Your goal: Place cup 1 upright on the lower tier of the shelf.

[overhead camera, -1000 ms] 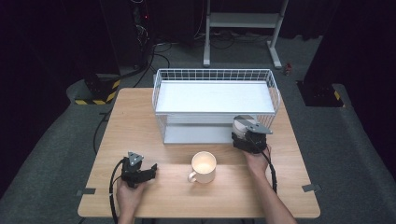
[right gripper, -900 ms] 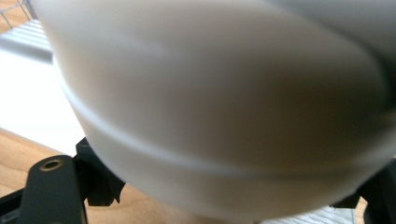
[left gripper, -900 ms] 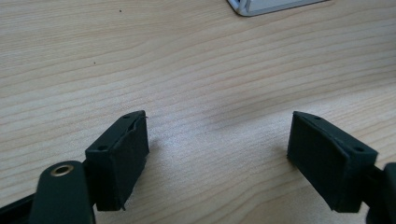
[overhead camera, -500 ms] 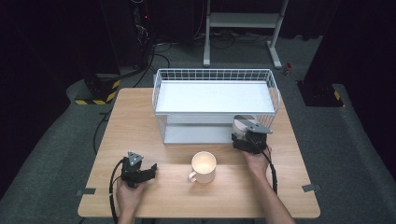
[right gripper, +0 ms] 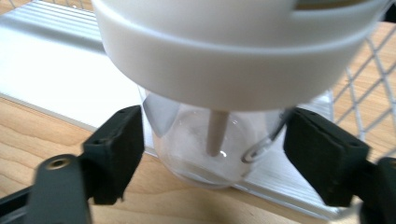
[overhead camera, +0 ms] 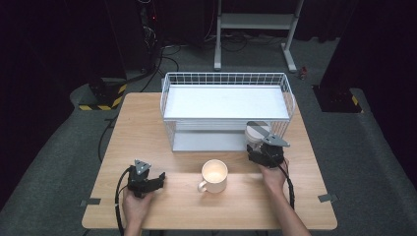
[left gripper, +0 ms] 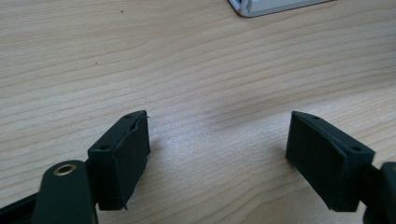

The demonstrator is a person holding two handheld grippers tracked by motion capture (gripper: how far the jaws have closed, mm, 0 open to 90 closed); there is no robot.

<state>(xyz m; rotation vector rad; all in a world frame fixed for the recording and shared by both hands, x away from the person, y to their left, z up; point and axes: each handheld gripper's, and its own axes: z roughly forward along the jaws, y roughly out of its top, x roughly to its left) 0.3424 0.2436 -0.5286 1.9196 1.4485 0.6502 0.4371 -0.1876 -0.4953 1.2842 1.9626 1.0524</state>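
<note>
Resting on the wooden table (overhead camera: 147, 123) at about 7 o'clock, the left gripper (overhead camera: 158, 181) lies in the person's left hand (overhead camera: 134, 207); the left gripper view shows its jaws spread, bare wood between them. At the near centre stands a white mug (overhead camera: 215, 173), handle towards 7 o'clock, well apart from both grippers. At about 4 o'clock the right hand (overhead camera: 273, 178) holds the right gripper (right gripper: 212, 156) up to a clear glass jar (right gripper: 205, 149) with a broad white lid (right gripper: 233, 51). Its jaws have just been closing, and the jar stands between them; the left pad looks to be touching the glass, while a narrow gap shows at the right pad. The jar sits at the front right corner of the white wire rack (overhead camera: 226, 78), which occupies the far half of the table at 12 o'clock.
</note>
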